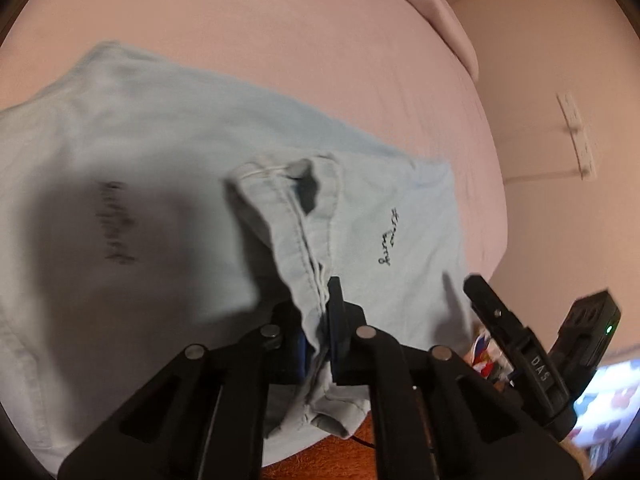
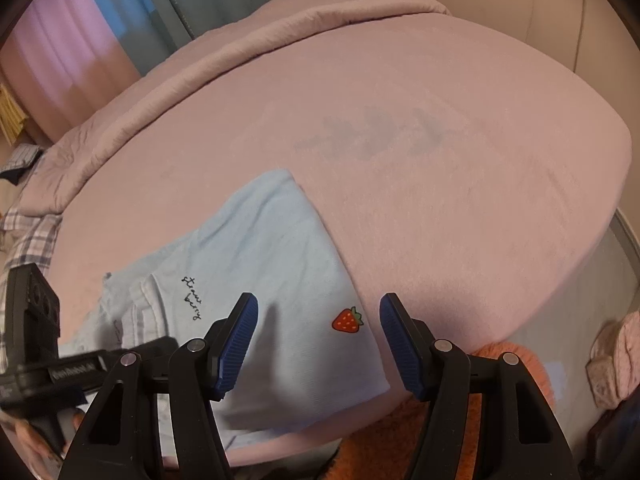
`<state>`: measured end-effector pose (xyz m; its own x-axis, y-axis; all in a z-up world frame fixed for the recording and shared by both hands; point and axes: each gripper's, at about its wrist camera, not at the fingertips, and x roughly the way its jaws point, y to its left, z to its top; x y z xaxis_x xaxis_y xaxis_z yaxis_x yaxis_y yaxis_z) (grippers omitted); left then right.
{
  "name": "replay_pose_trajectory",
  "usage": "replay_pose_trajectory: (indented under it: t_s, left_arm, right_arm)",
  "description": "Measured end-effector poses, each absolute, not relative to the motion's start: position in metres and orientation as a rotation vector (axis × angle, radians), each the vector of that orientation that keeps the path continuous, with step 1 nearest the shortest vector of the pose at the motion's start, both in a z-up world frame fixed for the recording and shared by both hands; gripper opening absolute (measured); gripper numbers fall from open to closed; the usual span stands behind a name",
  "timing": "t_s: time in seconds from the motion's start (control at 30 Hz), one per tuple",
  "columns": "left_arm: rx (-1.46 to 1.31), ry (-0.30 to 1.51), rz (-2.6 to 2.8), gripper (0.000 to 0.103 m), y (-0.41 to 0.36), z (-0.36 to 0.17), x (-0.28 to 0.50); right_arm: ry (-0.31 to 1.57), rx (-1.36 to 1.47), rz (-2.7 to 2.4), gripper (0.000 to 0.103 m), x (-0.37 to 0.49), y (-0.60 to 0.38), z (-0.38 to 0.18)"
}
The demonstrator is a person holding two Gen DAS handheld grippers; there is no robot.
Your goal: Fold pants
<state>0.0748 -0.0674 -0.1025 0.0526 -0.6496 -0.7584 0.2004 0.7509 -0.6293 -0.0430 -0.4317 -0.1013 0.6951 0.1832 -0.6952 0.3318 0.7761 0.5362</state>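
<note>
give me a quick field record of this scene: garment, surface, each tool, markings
garment: light blue pants, lying partly folded
surface: pink bed sheet
left tool: shut on a raised fold of the pants
right tool: open, above the pants' near edge, nothing between its pads
markings: strawberry patch; script lettering
other: orange rug below the bed edge

You cannot read the blurred dark lettering on the pants. Their left side runs off the left wrist view's edge.
</note>
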Motion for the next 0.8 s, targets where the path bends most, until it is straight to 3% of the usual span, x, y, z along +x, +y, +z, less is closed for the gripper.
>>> replay_pose_trajectory:
  t_s: [0.27, 0.37, 0.43, 0.6, 0.8]
  left_arm:
    - [-0.417, 1.376, -0.627, 0.008, -0.035, -0.1, 0.086]
    - [-0.402, 1.371, -0.616, 0.009, -0.038, -0.104, 0.09]
    - [-0.366, 1.358, -0.612, 0.012, -0.041, -0.105, 0.084]
    - [-0.33, 1.347, -0.607, 0.015, -0.055, -0.101, 0.08]
    - [-0.369, 1.346, -0.619, 0.016, -0.045, -0.107, 0.072]
  right_arm:
    - [0.765, 0.603, -0.057, 0.063, -0.031, -0.428, -0.08]
    - [0.763, 0.587, -0.026, 0.046, -0.013, -0.423, -0.079]
    - [0.785, 0.588, 0.007, 0.026, 0.001, -0.42, -0.083]
    - [0.918, 0.539, -0.023, 0.026, 0.02, -0.409, -0.113]
    - [0.9, 0.439, -0.042, 0.026, -0.002, -0.393, -0.121]
